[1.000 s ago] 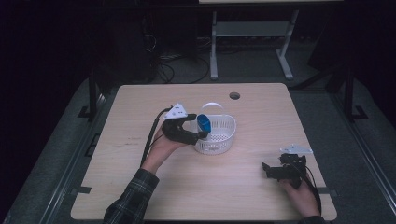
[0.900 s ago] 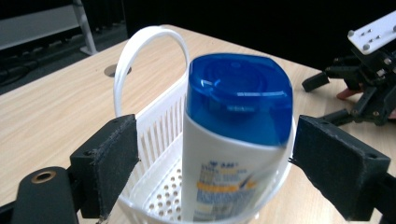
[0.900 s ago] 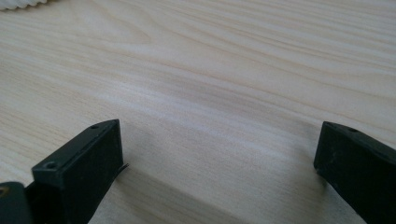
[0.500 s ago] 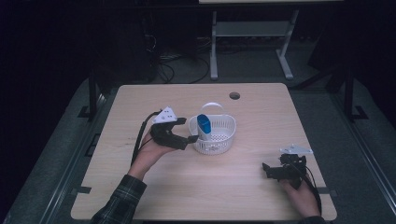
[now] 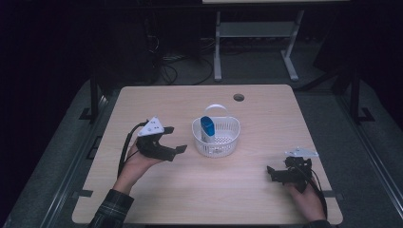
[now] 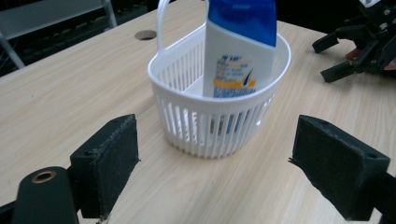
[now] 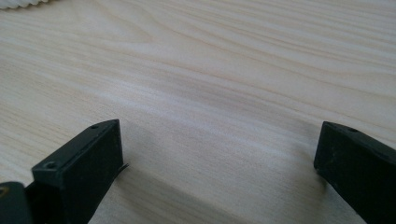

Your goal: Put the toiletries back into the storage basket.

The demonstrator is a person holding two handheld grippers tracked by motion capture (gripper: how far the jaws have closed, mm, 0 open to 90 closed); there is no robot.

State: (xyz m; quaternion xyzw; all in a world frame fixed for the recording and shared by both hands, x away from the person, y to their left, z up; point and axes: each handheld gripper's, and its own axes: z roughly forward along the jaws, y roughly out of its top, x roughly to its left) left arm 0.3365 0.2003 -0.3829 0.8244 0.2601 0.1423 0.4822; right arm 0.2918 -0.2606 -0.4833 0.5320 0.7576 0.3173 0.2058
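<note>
- Landmark = white basket [image 5: 216, 137], stood mid-table [image 5: 199, 190], just on the person's side of the cable hole [image 5: 238, 97].
- Bottle [image 5: 207, 129], white body w/ blue cap end, stood inside basket, leaning toward the basket's left wall; cap end up, label facing the left tongs in the left gripper view.
- Bottle's long axis approx. vertical, slight tilt; foot down on basket floor, top well above the rim.
- Basket handle [image 5: 214, 107] rose at the far side of the basket, behind the bottle.
- Left tongs [image 5: 174, 139] just left of basket, off the tabletop, jaws wide apart, nothing between them. Pointed straight at basket.
- Left gripper view: basket [image 6: 219, 105] & bottle [image 6: 241, 46] sat centred between the two pads, apart from both, no contact.
- Right tongs [image 5: 270, 172] well off to basket's right & nearer the person, low on the table; jaws spread, nothing held. Right gripper view: bare wood between pads, sliver of basket rim at top-left corner.
- Left hand [image 5: 138, 161] clearly the nearer one to basket.
- Judgement: bottle looked placed; any next grab of bottle would prob. need approach from above the rim, jaws across its flat width, since the basket wall blocks a side-on grip.
</note>
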